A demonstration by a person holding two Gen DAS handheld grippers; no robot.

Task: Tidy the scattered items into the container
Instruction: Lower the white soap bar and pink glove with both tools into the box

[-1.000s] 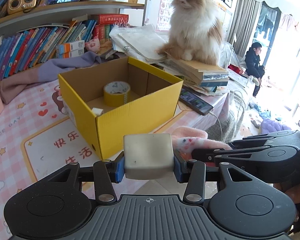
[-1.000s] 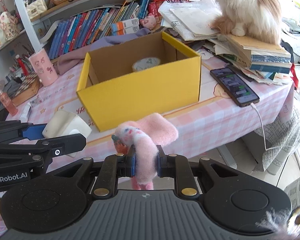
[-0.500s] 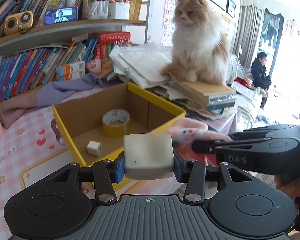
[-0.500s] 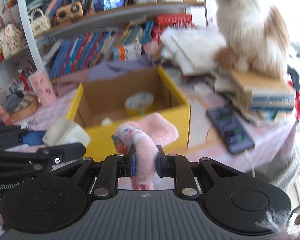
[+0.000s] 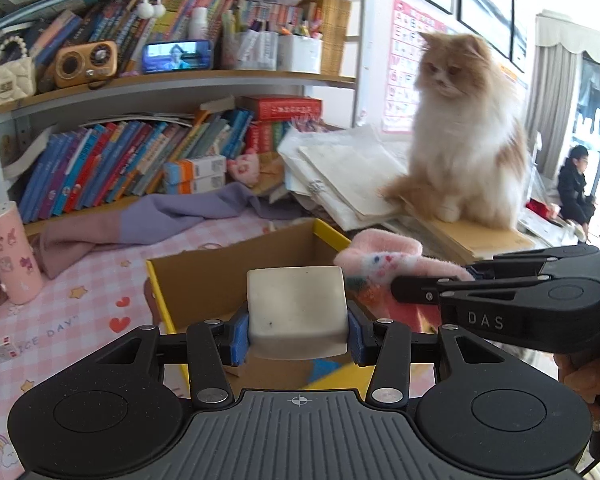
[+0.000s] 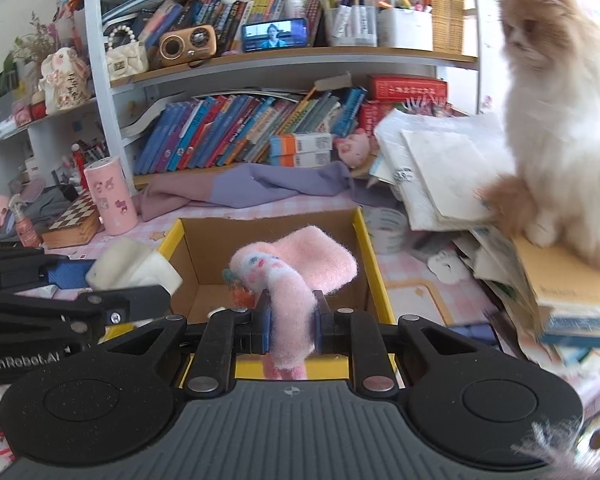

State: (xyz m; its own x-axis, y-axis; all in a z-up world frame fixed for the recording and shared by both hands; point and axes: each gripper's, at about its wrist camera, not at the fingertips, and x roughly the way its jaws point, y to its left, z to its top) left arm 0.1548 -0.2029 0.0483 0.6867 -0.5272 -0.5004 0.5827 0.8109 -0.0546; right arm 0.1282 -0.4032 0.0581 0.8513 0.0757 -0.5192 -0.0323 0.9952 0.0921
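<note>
Pink checked tabletop (image 5: 100,280), chessboard box (image 6: 74,218) only in right view

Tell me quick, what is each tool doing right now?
Left tool: closed on the white block, over the yellow box.
Right tool: closed on the fluffy pink sock, over the same box.

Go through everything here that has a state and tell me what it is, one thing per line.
Left claw: shut on the white block.
Right claw: shut on the pink fuzzy sock.
Yellow cardboard box: open at the top.
Phone on the shelf: screen lit, propped on its side.
Cat: sitting on the stack of books.
</note>
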